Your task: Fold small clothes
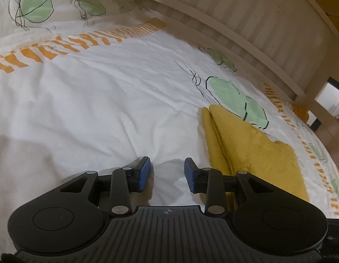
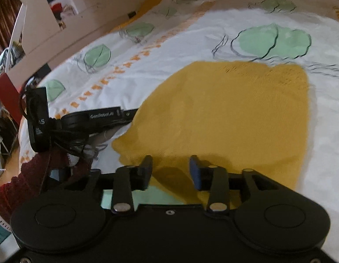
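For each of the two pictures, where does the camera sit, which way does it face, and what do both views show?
Left wrist: behind the left tool, low over the bed sheet, facing the headboard; the yellow cloth lies to its right.
Right wrist: behind the right tool, looking down across the yellow cloth; the left tool and a maroon sleeve show at left.
Shared: the yellow cloth, the sheet and the left tool.

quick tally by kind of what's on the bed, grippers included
yellow cloth: 1
bedsheet: 1
grippers: 2, the left gripper and the right gripper, both open
total: 4
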Demonstrator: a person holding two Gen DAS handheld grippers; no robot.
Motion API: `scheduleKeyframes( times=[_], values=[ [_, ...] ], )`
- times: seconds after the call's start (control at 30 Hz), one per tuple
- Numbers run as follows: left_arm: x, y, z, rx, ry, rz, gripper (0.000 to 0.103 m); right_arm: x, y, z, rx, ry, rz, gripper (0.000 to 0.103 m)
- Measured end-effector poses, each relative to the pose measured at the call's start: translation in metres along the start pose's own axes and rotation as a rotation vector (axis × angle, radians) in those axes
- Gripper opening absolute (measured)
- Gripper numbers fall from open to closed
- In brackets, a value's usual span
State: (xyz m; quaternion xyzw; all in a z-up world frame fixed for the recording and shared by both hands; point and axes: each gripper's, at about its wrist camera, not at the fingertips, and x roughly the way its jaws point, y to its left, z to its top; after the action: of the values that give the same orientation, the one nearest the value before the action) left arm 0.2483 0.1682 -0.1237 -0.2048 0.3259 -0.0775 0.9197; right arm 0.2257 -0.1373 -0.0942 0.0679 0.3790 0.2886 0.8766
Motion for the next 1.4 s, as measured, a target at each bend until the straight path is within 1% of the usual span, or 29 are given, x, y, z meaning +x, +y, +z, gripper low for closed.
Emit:
scheduleKeyframes(
  times=[0.07,0.1,0.17,0.27,0.3,0.37,0.47,0.57,0.67,0.73,0.77,0.87,0.97,1.07,1.13,1.23,1.33,1.4],
  values=[
    [-0.003,0.0,0.003,-0.021,0.016,0.007,0.033,-0.01,-0.006,0.005,-0.014,-0.038,-0.018,0.051],
    [-0.006,-0.002,0.006,-0.032,0.025,0.013,0.034,-0.014,-0.009,0.009,-0.019,-0.056,-0.032,0.056],
    [-0.013,-0.005,0.01,-0.047,0.031,0.014,0.034,-0.02,-0.021,0.017,-0.018,-0.087,-0.06,0.06],
    [-0.03,-0.017,0.017,-0.024,0.017,-0.014,0.034,-0.019,-0.04,0.033,-0.012,-0.125,-0.096,0.06],
    [-0.035,-0.024,0.019,0.001,0.016,-0.021,0.034,-0.015,-0.046,0.038,-0.017,-0.13,-0.11,0.06],
    [-0.041,-0.037,0.024,0.055,0.029,-0.03,0.034,-0.002,-0.06,0.05,-0.018,-0.115,-0.126,0.06],
    [-0.042,-0.055,0.024,0.11,0.082,-0.06,0.036,0.023,-0.08,0.062,-0.006,-0.08,-0.167,0.059],
    [-0.039,-0.065,0.019,0.124,0.138,-0.089,0.037,0.037,-0.093,0.071,-0.015,-0.074,-0.208,0.059],
    [-0.035,-0.069,0.013,0.123,0.172,-0.101,0.038,0.029,-0.093,0.075,-0.04,-0.116,-0.215,0.06],
    [-0.032,-0.068,0.01,0.117,0.183,-0.088,0.043,0.018,-0.096,0.073,-0.026,-0.14,-0.206,0.063],
    [-0.031,-0.065,0.008,0.112,0.192,-0.082,0.044,0.012,-0.099,0.07,-0.014,-0.149,-0.202,0.067],
    [-0.025,-0.059,0.005,0.097,0.214,-0.061,0.045,-0.002,-0.113,0.061,0.039,-0.154,-0.195,0.068],
    [-0.022,-0.052,0.002,0.074,0.241,-0.06,0.048,-0.007,-0.128,0.054,0.107,-0.141,-0.182,0.07],
    [-0.018,-0.049,-0.001,0.032,0.285,-0.103,0.051,-0.005,-0.141,0.045,0.188,-0.11,-0.131,0.071],
    [-0.012,-0.051,-0.002,0.006,0.302,-0.121,0.058,0.0,-0.147,0.041,0.232,-0.088,-0.087,0.071],
    [0.001,-0.058,-0.001,0.001,0.343,-0.17,0.058,0.013,-0.153,0.039,0.282,-0.064,-0.009,0.072],
    [0.019,-0.066,-0.004,0.005,0.389,-0.21,0.059,0.023,-0.154,0.039,0.305,-0.065,0.026,0.074],
    [0.027,-0.07,-0.005,0.011,0.393,-0.224,0.059,0.029,-0.157,0.041,0.327,-0.069,0.052,0.076]
  ],
)
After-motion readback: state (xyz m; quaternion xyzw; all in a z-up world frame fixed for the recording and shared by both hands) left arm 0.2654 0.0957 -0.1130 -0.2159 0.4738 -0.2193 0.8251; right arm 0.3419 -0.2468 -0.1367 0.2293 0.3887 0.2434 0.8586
